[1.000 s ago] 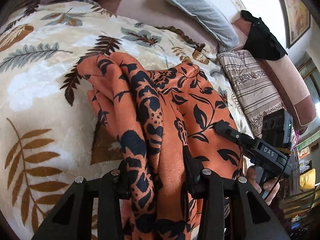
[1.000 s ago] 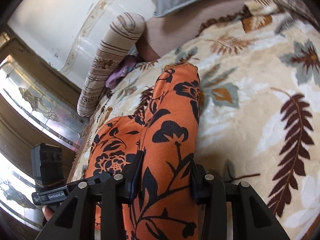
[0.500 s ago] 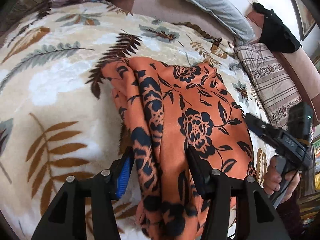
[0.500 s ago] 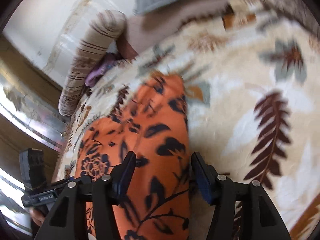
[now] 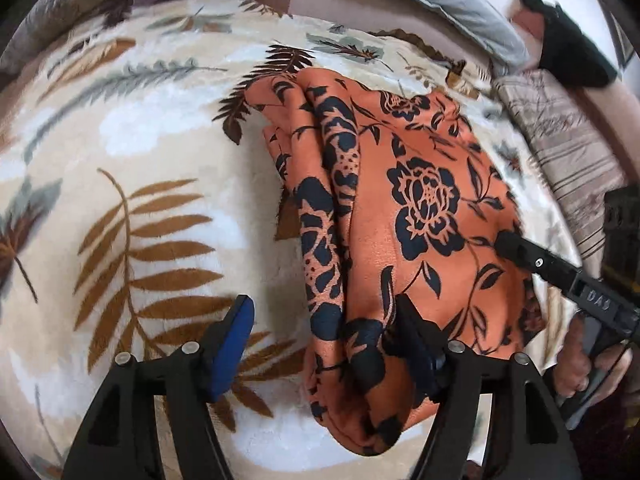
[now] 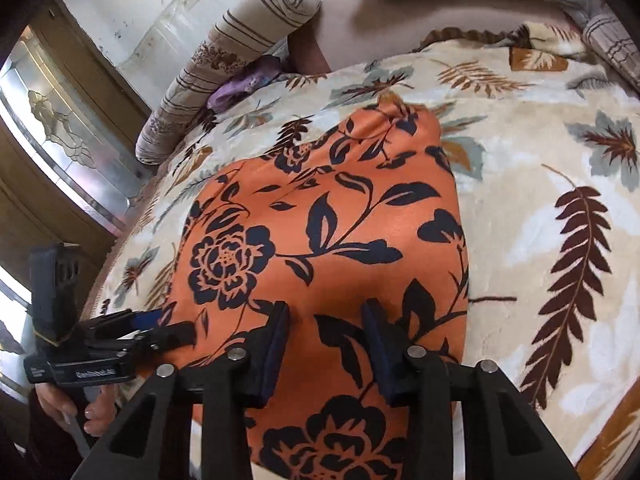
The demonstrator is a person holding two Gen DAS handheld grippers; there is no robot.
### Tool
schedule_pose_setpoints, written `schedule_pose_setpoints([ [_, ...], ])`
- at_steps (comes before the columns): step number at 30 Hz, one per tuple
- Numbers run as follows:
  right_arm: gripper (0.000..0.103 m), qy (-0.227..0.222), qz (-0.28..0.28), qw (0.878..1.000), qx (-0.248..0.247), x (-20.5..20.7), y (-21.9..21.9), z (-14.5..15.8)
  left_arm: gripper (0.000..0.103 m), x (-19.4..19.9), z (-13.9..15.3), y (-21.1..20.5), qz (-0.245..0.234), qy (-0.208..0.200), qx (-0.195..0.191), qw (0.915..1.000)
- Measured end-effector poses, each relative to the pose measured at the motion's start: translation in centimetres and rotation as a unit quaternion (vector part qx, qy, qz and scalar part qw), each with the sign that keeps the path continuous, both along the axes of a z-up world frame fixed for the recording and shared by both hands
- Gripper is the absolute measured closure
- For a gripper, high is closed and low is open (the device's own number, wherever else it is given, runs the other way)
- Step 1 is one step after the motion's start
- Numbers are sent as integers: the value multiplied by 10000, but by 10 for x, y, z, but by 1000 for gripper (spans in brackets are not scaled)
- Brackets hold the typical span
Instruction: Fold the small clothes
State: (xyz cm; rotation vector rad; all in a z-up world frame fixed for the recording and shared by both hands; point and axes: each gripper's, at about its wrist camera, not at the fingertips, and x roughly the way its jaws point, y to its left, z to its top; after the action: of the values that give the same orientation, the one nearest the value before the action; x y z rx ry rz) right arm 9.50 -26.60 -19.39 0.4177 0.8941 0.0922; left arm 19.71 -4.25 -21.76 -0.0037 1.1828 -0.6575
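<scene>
1. On the leaf-print blanket [image 5: 168, 128] in front of you lies the folded orange floral garment [image 5: 404, 208].
2. Your left gripper [image 5: 324, 328] is spread wide, gripping nothing.
3. Your right gripper [image 6: 326, 340] is parted over the cloth, unclamped.

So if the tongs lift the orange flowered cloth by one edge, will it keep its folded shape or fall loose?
Probably fall loose: the orange cloth lies in soft rolled pleats along its left side, so it looks thin and floppy. Its faint sheen suggests it may slip between the open left tongs. It likely weighs little, barely denting the plush blanket.
</scene>
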Motion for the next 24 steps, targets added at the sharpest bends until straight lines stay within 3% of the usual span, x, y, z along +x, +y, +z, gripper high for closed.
schedule_pose_setpoints([
  [3,62,-97,-59,9999,85,2,-4,7,31,4,10,4,33,-79,-103,9999],
  [9,62,-309,-234,9992,-54,27,-7,33,31,26,46,-15,350,-856,132,9956],
  [15,63,152,-419,9984,342,66,-24,9,29,67,23,-44,609,-808,647,9928],
  [18,63,226,-446,9979,417,75,-28,-4,23,73,8,-38,729,-612,533,9940],
  [24,63,74,-367,9988,307,59,-20,11,23,53,26,-30,716,-878,666,9913],
])
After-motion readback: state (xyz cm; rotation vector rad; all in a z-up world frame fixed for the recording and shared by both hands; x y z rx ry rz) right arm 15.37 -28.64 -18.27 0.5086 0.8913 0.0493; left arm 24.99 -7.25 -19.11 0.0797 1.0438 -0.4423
